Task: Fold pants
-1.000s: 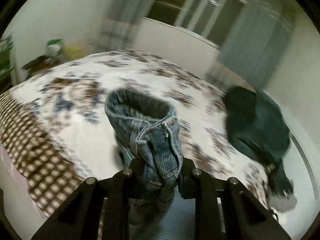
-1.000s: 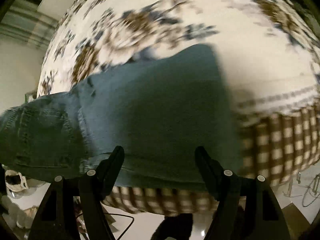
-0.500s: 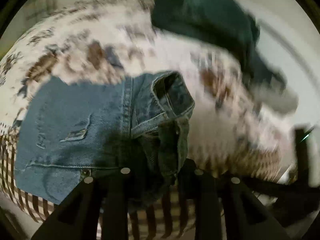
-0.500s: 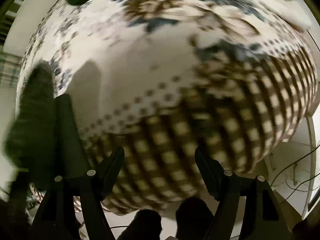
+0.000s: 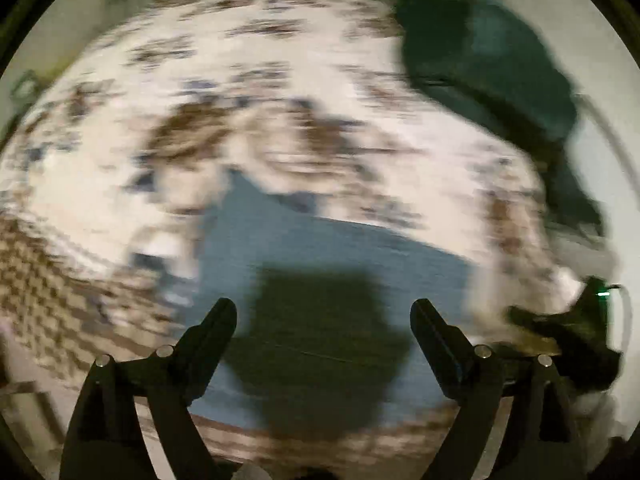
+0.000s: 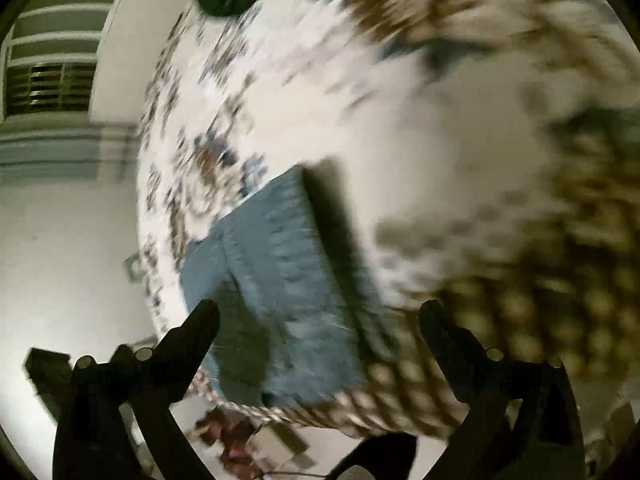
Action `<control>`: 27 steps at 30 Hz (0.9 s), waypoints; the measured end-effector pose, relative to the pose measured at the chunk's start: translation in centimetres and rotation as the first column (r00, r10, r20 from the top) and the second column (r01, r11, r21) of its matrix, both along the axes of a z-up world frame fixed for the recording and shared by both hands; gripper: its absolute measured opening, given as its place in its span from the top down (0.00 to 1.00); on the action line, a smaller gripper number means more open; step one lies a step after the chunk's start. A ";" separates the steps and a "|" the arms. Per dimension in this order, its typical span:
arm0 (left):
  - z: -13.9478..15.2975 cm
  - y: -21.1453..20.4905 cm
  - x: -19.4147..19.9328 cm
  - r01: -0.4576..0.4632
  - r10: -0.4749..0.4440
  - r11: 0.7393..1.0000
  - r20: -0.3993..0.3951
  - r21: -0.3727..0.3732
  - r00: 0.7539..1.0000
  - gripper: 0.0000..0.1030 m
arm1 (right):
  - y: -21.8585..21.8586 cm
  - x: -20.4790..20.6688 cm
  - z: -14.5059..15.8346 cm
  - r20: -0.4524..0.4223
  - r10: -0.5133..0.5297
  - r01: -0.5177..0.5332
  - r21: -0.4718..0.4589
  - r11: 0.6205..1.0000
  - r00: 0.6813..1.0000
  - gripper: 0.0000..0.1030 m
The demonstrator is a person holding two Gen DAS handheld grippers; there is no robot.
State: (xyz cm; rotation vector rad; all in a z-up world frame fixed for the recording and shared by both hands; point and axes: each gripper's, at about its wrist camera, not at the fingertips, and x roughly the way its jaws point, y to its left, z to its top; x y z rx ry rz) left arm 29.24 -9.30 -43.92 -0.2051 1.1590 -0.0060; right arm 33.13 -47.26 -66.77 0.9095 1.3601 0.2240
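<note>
- Floral bedspread (image 5: 120, 184) carried folded blue jeans (image 5: 340, 240) near its checked edge.
- Left gripper (image 5: 324, 316) and right gripper (image 6: 320, 320) hovered above, fingers spreading wider, nothing pinched.

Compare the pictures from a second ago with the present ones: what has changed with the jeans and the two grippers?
The left gripper let go of the bunched denim; its jaws are opening, empty. The jeans now lie flat on the bedspread. The right gripper is opening too, holding nothing. The dark garment stayed put.
</note>
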 end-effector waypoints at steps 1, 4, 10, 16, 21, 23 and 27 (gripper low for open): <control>-1.1 2.0 0.6 -0.029 0.030 0.999 -0.025 0.029 0.999 0.14 | 0.9 0.6 -0.8 -0.006 0.014 -0.014 0.008 1.000 1.000 0.02; -4.0 5.8 1.8 -0.086 0.091 0.994 -0.087 0.060 0.992 0.14 | 3.2 3.1 -4.6 -0.079 0.050 -0.051 -0.018 0.999 0.996 0.02; -8.1 7.9 3.5 -0.124 0.131 0.991 -0.172 0.050 0.976 0.14 | 4.4 3.8 -6.3 -0.095 0.042 -0.038 0.046 0.998 0.995 0.61; -9.2 7.0 3.9 -0.102 0.102 0.995 -0.199 0.009 0.975 0.14 | 3.4 2.9 -1.7 -0.034 0.028 -0.030 -0.074 0.997 0.999 0.88; -10.2 6.2 3.9 -0.074 0.075 0.997 -0.225 0.015 0.971 0.14 | 1.6 3.8 -4.5 -0.173 0.021 -0.045 -0.136 0.990 0.985 0.71; -10.1 6.2 3.7 -0.078 0.075 0.997 -0.226 -0.005 0.971 0.14 | 1.2 3.6 -3.5 -0.180 0.005 -0.031 -0.143 0.989 0.984 0.56; -9.8 6.1 2.4 -0.069 0.063 0.997 -0.227 -0.019 0.972 0.14 | -0.5 -0.2 -0.5 -0.150 -0.090 0.071 -0.130 0.989 0.985 0.52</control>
